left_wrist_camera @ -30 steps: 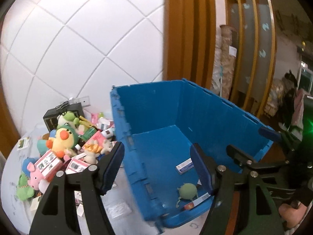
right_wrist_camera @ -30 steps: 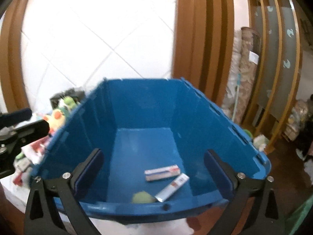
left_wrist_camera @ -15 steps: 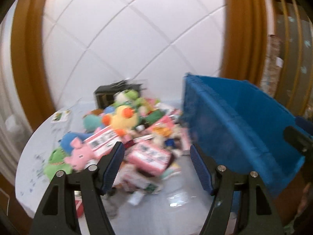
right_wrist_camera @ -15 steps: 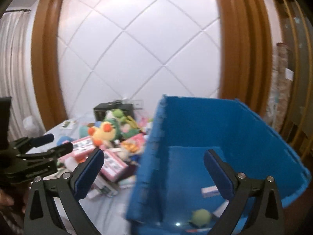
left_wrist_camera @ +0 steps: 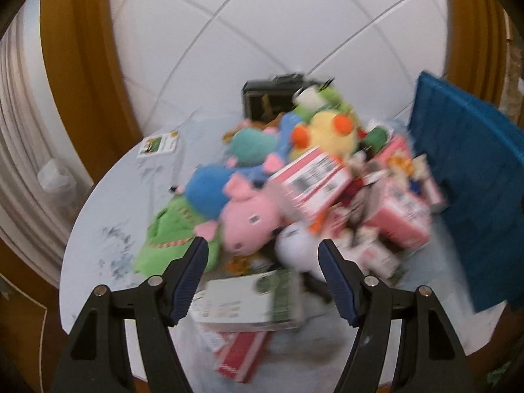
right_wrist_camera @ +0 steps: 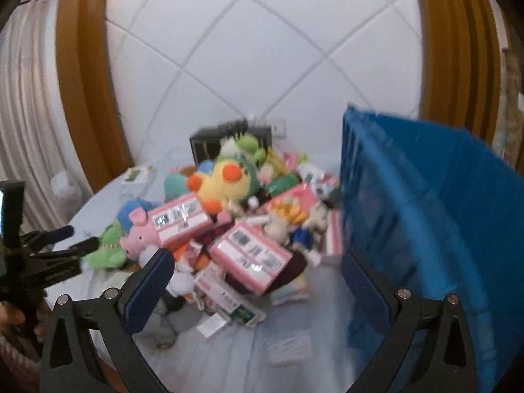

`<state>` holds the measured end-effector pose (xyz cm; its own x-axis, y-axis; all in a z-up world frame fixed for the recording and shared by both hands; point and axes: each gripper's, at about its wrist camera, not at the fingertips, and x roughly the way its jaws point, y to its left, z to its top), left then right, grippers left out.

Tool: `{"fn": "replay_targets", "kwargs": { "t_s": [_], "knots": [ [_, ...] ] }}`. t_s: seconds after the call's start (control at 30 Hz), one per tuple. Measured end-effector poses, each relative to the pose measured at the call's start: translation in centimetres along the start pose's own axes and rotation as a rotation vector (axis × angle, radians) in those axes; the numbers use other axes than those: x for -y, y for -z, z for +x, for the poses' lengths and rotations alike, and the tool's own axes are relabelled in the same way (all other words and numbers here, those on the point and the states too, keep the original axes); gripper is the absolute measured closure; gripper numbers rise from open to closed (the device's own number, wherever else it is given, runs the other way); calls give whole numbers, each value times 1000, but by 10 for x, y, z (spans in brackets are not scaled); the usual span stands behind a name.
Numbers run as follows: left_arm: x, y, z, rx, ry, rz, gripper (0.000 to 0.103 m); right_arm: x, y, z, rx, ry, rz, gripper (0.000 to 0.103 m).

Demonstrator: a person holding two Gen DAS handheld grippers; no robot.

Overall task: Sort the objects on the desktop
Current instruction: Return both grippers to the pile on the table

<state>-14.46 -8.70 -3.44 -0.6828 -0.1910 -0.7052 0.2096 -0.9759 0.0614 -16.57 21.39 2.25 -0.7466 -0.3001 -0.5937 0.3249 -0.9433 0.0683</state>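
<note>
Tongs (left_wrist_camera: 263, 252) agape above toy pile (left_wrist_camera: 294, 177)

Toy pile (right_wrist_camera: 229, 216) lies on the table (right_wrist_camera: 235, 360), bin (right_wrist_camera: 425, 216) to its right.

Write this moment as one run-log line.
left gripper: open, empty | right gripper: open, empty | both face toy pile | blue bin: right of pile

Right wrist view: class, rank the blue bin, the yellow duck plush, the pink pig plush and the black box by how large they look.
1. blue bin, though it is also nearest.
2. yellow duck plush.
3. Black box and pink pig plush look alike; both are partly hidden, so I leave them unranked.
</note>
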Motion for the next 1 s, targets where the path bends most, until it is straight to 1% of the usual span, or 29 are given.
{"fn": "replay_targets", "kwargs": {
  "t_s": [0.1,0.23,0.3,0.4,0.47,0.53,0.63,0.77,0.83,0.9,1.0],
  "knots": [
    [-25,17,23,-55,-10,9,34,-8,13,30,-64,24,34,0],
    [-43,34,57,-146,14,9,34,-16,36,64,-159,49,77,0],
    [-42,37,67,-167,41,12,34,-18,46,75,-198,58,95,0],
    [-26,42,72,-185,117,59,34,-21,63,88,-254,64,116,0],
    [-15,48,73,-205,145,102,34,-22,73,95,-287,68,121,0],
    [-9,55,76,-220,156,133,34,-24,81,102,-322,73,124,0],
    [-7,65,77,-228,154,174,34,-23,93,111,-369,81,139,0],
    [-7,79,75,-243,182,237,34,-23,102,113,-395,79,153,0],
    [-5,86,78,-253,168,277,34,-24,107,113,-405,80,161,0],
    [-4,87,90,-270,140,289,34,-25,111,116,-416,77,172,0],
    [-9,83,107,-269,129,261,34,-28,117,124,-441,69,188,0]
  ]
}}
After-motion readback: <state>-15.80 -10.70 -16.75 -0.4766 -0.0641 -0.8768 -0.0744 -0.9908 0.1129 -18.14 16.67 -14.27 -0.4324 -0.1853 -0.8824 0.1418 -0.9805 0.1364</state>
